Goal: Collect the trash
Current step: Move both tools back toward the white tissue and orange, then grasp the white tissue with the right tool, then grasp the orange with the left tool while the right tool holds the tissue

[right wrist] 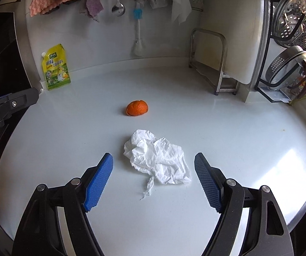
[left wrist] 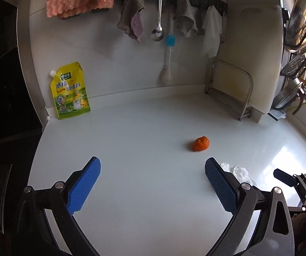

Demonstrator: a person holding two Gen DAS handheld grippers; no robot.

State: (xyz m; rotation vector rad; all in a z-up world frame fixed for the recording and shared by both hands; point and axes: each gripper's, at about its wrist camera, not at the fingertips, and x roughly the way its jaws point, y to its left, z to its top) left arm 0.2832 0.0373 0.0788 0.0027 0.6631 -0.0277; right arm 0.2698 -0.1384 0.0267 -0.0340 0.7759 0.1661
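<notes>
A white desk point(right wrist: 227, 128) in a kitchen corner carries 2 pieces of trash. A crumpled white tissue point(right wrist: 157, 157) lies flat near the front, its long axis running from far left to near right, with a thin twisted tail pointing toward the camera. Beyond it, apart from it, sits a piece of orange peel point(right wrist: 137, 108), domed side up, its long axis running left to right.

The right tool point(right wrist: 154, 163) hovers over the desk with its 2 blue-padded fingers point(right wrist: 100, 179) spread wide, gripping nothing; the tissue lies between and just ahead of the fingertips. The left tool point(left wrist: 153, 168) is also spread wide and holds nothing. In the left wrist view the orange peel point(left wrist: 201, 143) lies ahead and right of centre, and the tissue point(left wrist: 237, 171) peeks out just behind the right-side finger.

A yellow seasoning pouch point(left wrist: 70, 91) leans upright against the back wall at left, spout at its upper left. Cloths, a steel ladle point(left wrist: 158, 17) and a blue brush point(left wrist: 170, 40) hang from a rail above. A white cutting board point(right wrist: 236, 32) stands on edge in a metal rack point(right wrist: 212, 61) at right.
</notes>
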